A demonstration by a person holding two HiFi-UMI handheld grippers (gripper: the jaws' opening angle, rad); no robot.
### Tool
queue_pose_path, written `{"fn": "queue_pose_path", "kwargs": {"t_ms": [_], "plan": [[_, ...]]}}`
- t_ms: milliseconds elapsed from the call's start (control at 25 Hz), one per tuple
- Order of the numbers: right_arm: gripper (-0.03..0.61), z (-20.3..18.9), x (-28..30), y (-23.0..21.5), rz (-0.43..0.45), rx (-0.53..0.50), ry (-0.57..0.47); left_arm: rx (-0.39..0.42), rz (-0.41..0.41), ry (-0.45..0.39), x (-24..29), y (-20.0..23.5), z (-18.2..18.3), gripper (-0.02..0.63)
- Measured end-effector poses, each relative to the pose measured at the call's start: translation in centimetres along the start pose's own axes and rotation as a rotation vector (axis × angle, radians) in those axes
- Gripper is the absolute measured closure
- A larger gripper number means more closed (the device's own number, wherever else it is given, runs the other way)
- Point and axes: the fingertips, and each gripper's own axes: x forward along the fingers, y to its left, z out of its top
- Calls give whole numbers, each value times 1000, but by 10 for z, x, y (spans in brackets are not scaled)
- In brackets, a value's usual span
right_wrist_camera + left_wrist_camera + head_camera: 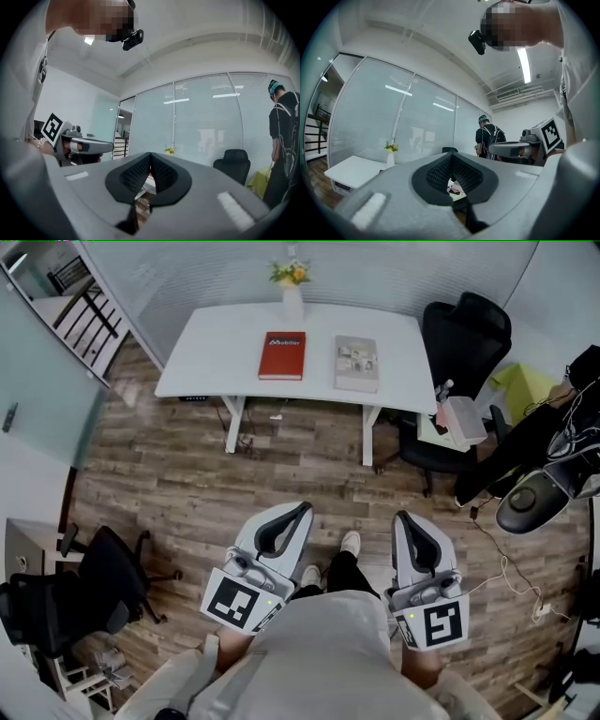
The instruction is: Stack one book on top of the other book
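Head view shows a white table (206, 357) at the far side of a wooden floor (169, 474), and the two books lie flat on it, side by side with a bare strip of table between them. The red book (282, 355) is on the left and the pale grey book (357, 363) is on the right; neither lies on the other. A vase (292, 292) with flowers stands behind them at the table's back edge, and a black office chair (464, 334) is at the table's right end. The left gripper (302, 511) and the right gripper (402, 517) are held low, close to the person's body, well apart from the table and from both books. In the left gripper view the dark pads (440, 176) meet at the tip with nothing between them, and the right gripper view shows the same: jaws closed together and empty. Another person (488, 138) stands in the background by the glass wall.
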Motion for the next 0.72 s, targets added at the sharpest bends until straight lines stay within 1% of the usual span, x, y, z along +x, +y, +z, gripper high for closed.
{"fn": "queue_pose_path", "kwargs": {"t_ms": [240,520,720], "plan": [[574,-5,14,-11,11,1,-4,-4,10,8,15,9,-5,612],[573,-16,36,-50,17,15,-8,1,19,15,58,17,-12,612],[572,-21,59,-89,15,22,-6,-2,22,27,99,27,-15,612]]}}
